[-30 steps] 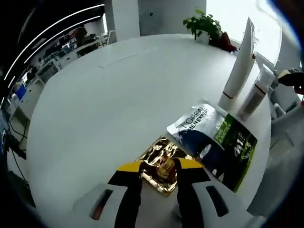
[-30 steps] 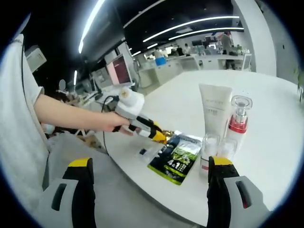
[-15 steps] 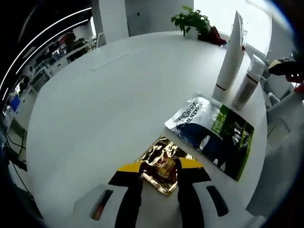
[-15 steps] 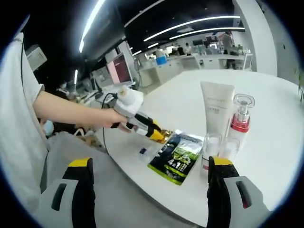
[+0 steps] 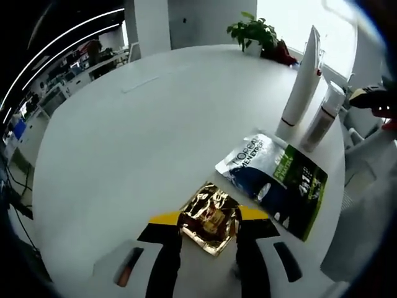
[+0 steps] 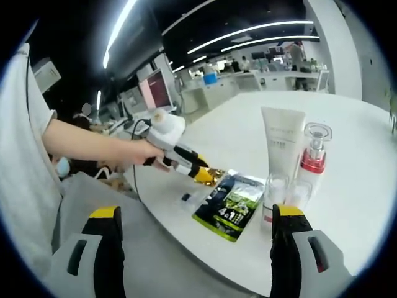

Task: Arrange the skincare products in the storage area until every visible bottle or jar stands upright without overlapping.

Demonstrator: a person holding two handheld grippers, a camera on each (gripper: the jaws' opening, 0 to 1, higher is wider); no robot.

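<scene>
The white tube [image 6: 282, 146] and pump bottle [image 6: 312, 158] are already standing upright on the tabletop [image 5: 142, 136] — the green sachet [image 5: 276, 180] is lying flat. The left gripper [image 5: 208, 239] is grasping the gold sachet [image 5: 209, 216] near the edge; the right gripper [image 6: 195, 245] is hanging released — sachets left.

A broad round white desk [image 5: 142, 143] stands in an open office. At its far edge sits a potted plant [image 5: 253, 31] before a bright window [image 5: 291, 18] and a white pillar [image 5: 149, 25]. Long ceiling light strips [image 6: 248, 31] run overhead — the ceiling is dark — above rows of workstations [image 6: 248, 77] with a monitor [image 6: 155, 92].
</scene>
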